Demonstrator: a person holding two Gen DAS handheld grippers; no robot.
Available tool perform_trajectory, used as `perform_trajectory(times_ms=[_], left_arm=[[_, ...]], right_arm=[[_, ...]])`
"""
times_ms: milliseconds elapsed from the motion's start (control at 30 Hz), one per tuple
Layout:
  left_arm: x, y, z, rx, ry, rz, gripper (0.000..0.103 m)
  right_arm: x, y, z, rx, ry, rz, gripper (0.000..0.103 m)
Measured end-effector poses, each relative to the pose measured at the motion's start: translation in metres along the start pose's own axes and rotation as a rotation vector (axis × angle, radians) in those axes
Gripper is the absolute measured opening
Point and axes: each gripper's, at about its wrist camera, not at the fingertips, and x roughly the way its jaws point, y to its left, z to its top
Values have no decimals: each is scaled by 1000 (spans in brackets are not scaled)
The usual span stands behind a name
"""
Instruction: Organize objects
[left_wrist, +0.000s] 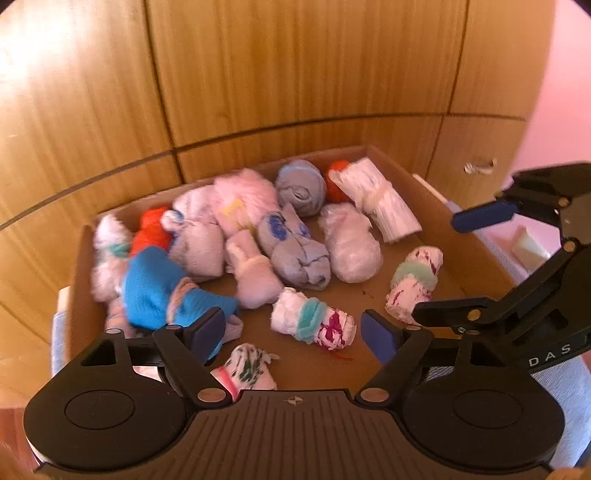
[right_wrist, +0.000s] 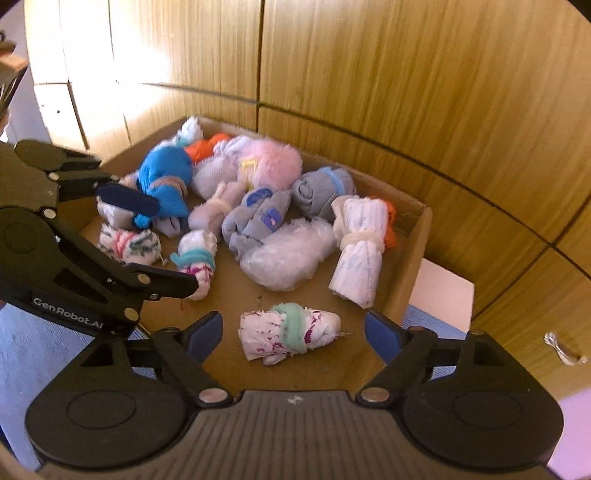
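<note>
A: Report the pose of the left hand-held gripper (left_wrist: 293, 334).

B: It is pointing steeply downward over the near edge of the cardboard box (left_wrist: 424, 206). Its jaws are standing wide apart and gripping nothing. A white sock roll with a teal band (left_wrist: 314, 323) is lying on the box floor between and just beyond the fingertips, not touching them.

A: And the right hand-held gripper (right_wrist: 293, 334)?

B: It is tilting down at a similar angle beside the left one, also over the near edge. Its jaws are standing wide, with nothing pressed between the pads. A white sock roll with a green band (right_wrist: 290, 332) is lying on the box floor between the fingers, clear of both.

A: Where is the rest of the load sitting?

B: The other rolled socks are lying piled toward the far side of the box, among them a blue sock bundle (left_wrist: 166, 288) and a grey sock bundle (right_wrist: 321, 190). The box is standing against a wooden cabinet front (left_wrist: 295, 66).
</note>
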Motion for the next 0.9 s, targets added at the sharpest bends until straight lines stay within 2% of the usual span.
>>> perform_trajectory(times_ms=[133,333,433,700,833,900], left_arm=[[-18,4,-3,-51,-25,35,94],[-42,12,-6,-112,-82,100,102],[-56,16,-13,-136,-116,110,102],[-83,23,-29,-188,-183,151,102],[-85,19,-32,-184,-173,207,102],[-87,17,-33,-193,-176,199,103]], right_arm=[[-14,6,0,48,-36,-26,92],[-32,20,-2,144,-88,-73,98],[-39,25,-8,208,-108,-76,102],[-46,41,-22,301,-129,-123,102],[-48,44,-25,308,-136,-121,102],[-49,45,-26,316,-141,-109,102]])
